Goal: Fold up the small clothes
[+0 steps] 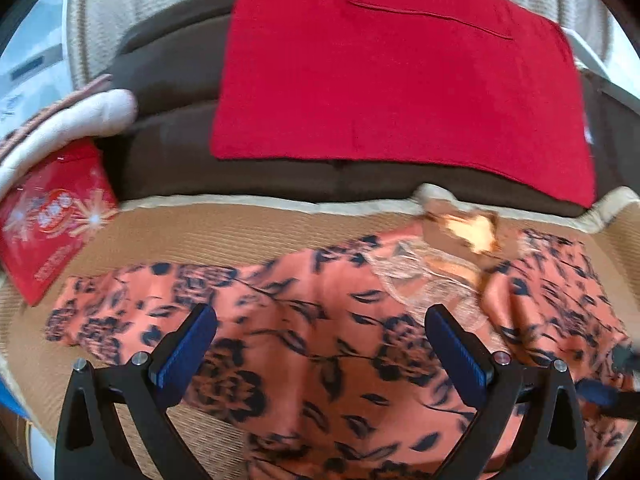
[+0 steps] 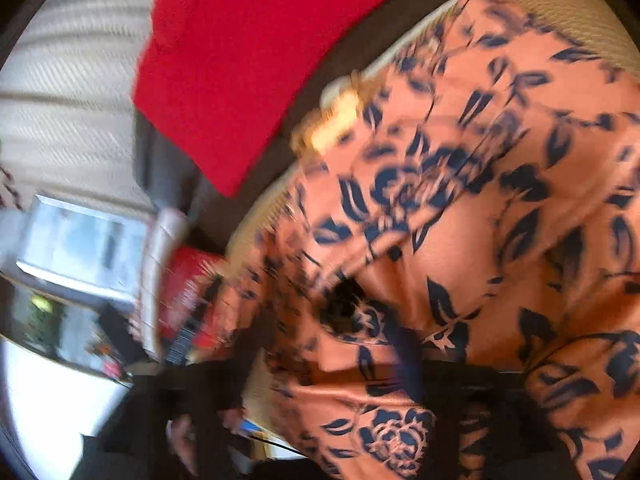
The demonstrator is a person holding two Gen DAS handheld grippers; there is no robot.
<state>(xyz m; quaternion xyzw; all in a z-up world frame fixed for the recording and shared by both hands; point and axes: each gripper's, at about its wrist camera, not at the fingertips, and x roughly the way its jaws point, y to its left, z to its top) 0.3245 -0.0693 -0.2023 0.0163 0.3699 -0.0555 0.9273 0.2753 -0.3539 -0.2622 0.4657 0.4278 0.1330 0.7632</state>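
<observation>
A salmon-orange garment with a dark blue flower print [image 1: 320, 344] lies spread on a tan woven mat [image 1: 224, 232], its neck opening with a label toward the far right. My left gripper [image 1: 320, 328] is open and empty, its blue pads [image 1: 188, 348] hovering over the garment's middle. In the blurred right wrist view the same garment [image 2: 460, 208] fills the frame and drapes over my right gripper [image 2: 404, 360], whose dark fingers appear shut on a fold of it. The right gripper's tip shows at the left wrist view's right edge [image 1: 624, 376].
A folded red cloth [image 1: 392, 80] lies on a brown cushion [image 1: 172, 132] behind the mat. A red printed box [image 1: 52, 216] and a white padded item [image 1: 80, 120] sit at the left. A window [image 2: 80, 248] shows at the left of the right wrist view.
</observation>
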